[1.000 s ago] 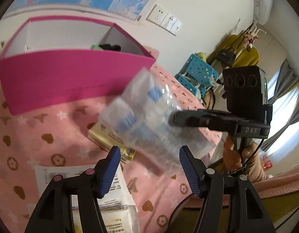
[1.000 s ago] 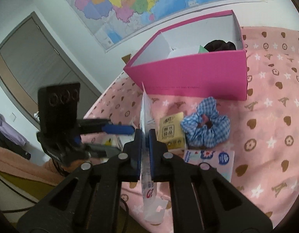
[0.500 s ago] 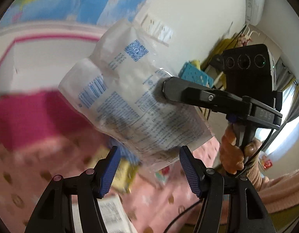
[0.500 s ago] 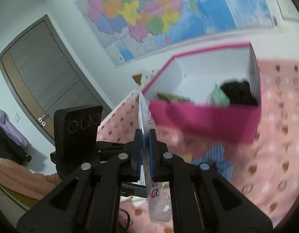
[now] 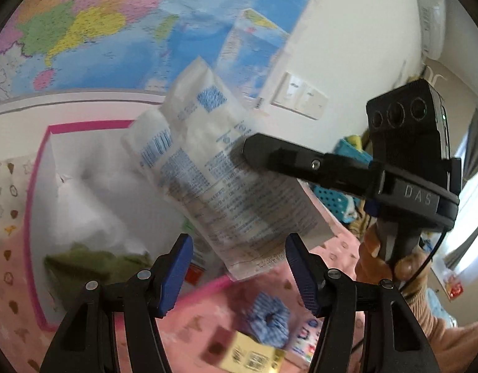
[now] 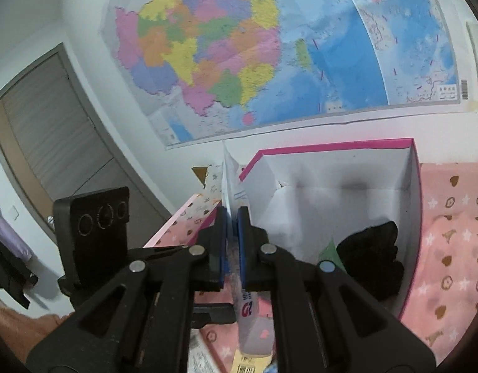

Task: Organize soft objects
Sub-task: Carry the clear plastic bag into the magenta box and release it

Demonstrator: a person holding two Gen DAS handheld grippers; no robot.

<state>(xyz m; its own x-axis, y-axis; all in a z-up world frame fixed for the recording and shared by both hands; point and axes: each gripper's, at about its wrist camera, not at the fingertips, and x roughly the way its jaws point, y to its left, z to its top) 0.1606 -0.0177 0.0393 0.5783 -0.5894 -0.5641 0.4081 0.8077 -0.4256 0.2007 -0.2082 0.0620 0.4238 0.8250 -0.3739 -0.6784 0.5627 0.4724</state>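
Here the right tool (image 6: 232, 242) pinches the tissue pack (image 5: 214, 168), hiding the box's (image 5: 37, 186) contents.

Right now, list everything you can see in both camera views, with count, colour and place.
Tissue pack: one, white with blue print, held above the box.
Box: one, pink outside, white inside, on the bed.
Black soft item: one, inside the box, right end.
Green item: one, inside the box, blurred.
Scrunchie: one, blue checked, on the blanket.
Yellow packet: one, on the blanket by the scrunchie.
Blanket: one, pink with hearts and stars.
Map: one, multicoloured, on the wall.
Door: one, grey, left.
Wall sockets: two, white.
Left tongs: black with blue pads, open, empty.
Right tongs: shut on the tissue pack.
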